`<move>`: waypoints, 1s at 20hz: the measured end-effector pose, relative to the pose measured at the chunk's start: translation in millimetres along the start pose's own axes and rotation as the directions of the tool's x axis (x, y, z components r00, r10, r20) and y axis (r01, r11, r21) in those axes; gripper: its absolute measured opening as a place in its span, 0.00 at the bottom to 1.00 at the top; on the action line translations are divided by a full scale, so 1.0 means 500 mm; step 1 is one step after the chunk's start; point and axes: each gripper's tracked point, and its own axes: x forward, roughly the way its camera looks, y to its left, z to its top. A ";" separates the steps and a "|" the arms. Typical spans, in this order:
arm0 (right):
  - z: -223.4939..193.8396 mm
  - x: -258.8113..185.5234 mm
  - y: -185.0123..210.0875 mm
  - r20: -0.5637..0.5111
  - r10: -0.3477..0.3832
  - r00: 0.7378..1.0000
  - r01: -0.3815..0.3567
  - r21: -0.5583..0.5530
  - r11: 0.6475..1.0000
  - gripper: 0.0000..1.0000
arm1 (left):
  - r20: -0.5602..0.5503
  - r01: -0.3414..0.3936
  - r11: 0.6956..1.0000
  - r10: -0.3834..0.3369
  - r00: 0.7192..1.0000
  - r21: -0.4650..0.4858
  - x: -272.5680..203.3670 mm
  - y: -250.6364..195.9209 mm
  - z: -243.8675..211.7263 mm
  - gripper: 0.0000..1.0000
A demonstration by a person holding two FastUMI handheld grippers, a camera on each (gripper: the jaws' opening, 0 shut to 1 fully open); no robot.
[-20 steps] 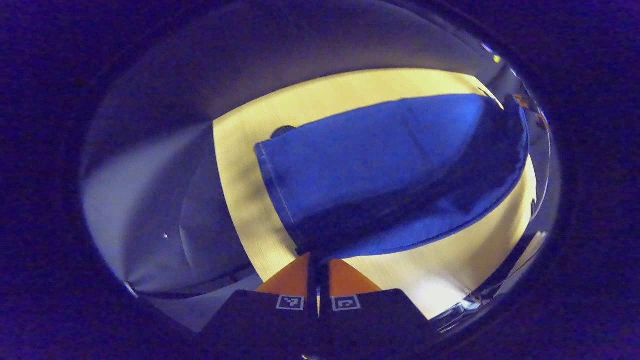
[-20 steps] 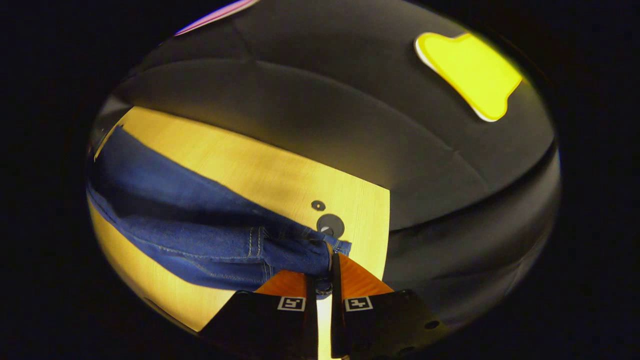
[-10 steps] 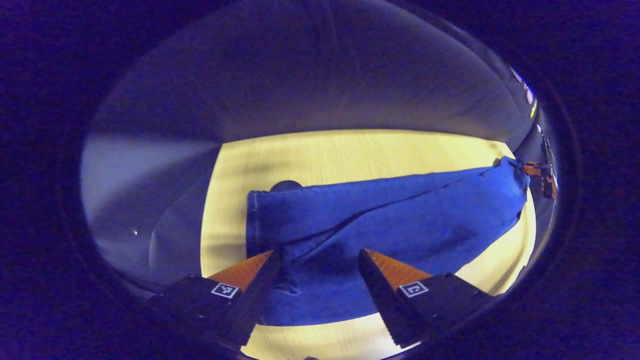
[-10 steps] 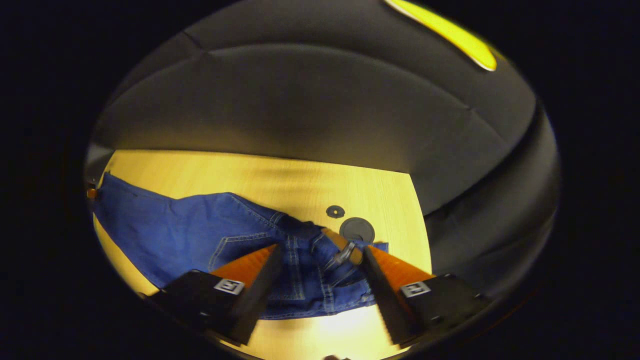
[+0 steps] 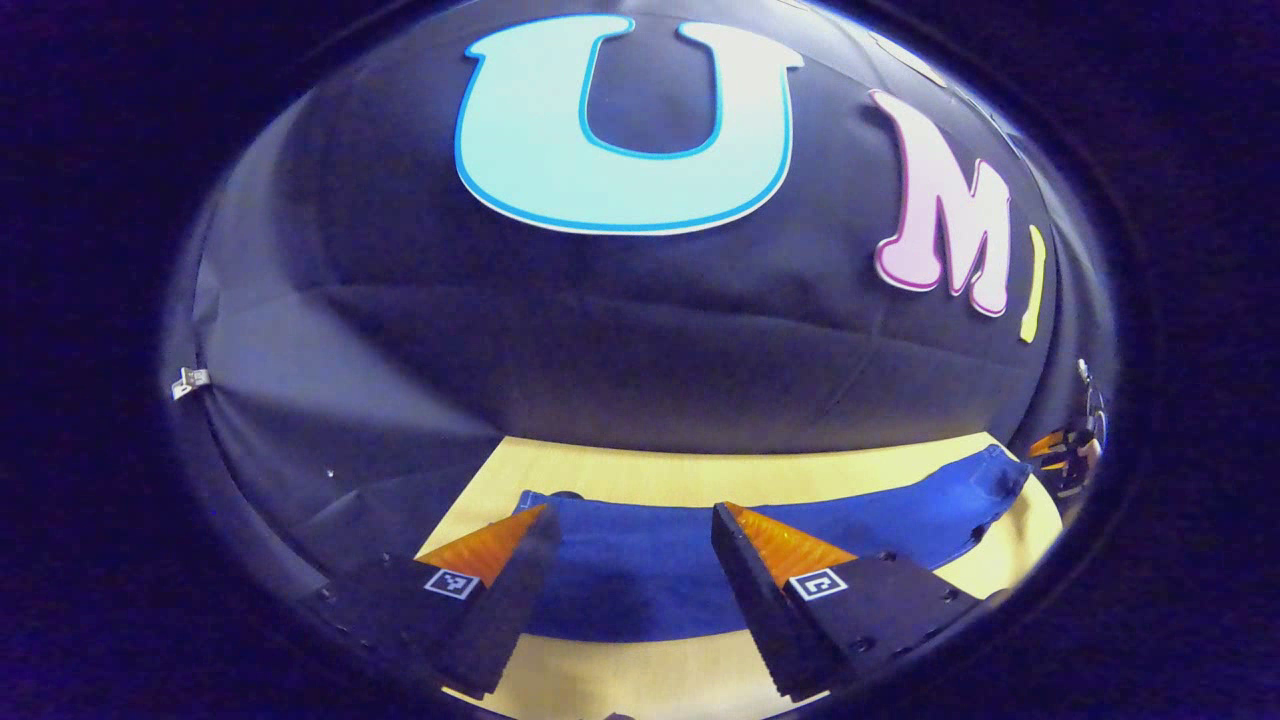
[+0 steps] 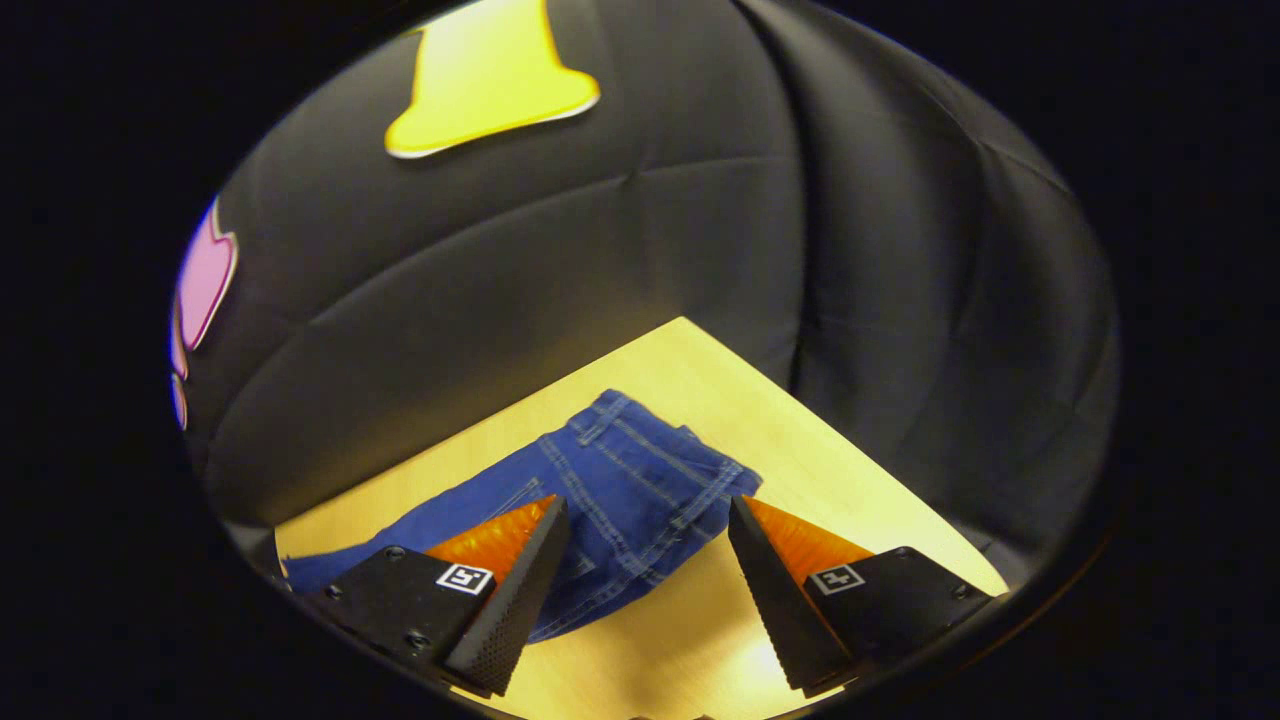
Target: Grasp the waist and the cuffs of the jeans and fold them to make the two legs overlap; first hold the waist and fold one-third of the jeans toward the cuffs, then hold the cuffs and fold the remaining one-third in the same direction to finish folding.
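Observation:
The blue jeans (image 5: 640,570) lie flat along the wooden table (image 5: 700,465), legs one over the other, with the cuff end at the left in the left gripper view. My left gripper (image 5: 632,512) hangs open above the cuff end, fingers apart and clear of the cloth. In the right gripper view the waist of the jeans (image 6: 650,465), with its waistband and belt loops, lies near the table's corner. My right gripper (image 6: 648,502) stands open over the waist and holds nothing. It also appears small at the jeans' far end (image 5: 1062,452) in the left gripper view.
Black cloth walls rise close behind the table on the far side and past the table corner (image 6: 690,325). A small dark round fitting (image 5: 566,495) in the tabletop peeks out by the cuffs. Bare wood (image 6: 700,640) runs along the near edge in front of the jeans.
Both grippers were shut on the jeans a second ago; they have opened, let the cloth drop flat on the table, and drawn up and back from it.

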 end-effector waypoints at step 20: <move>-0.004 0.043 0.025 0.036 -0.019 0.999 0.012 0.168 0.986 0.27 | -0.050 0.114 0.993 -0.114 0.992 0.008 0.021 -0.049 -0.006 0.97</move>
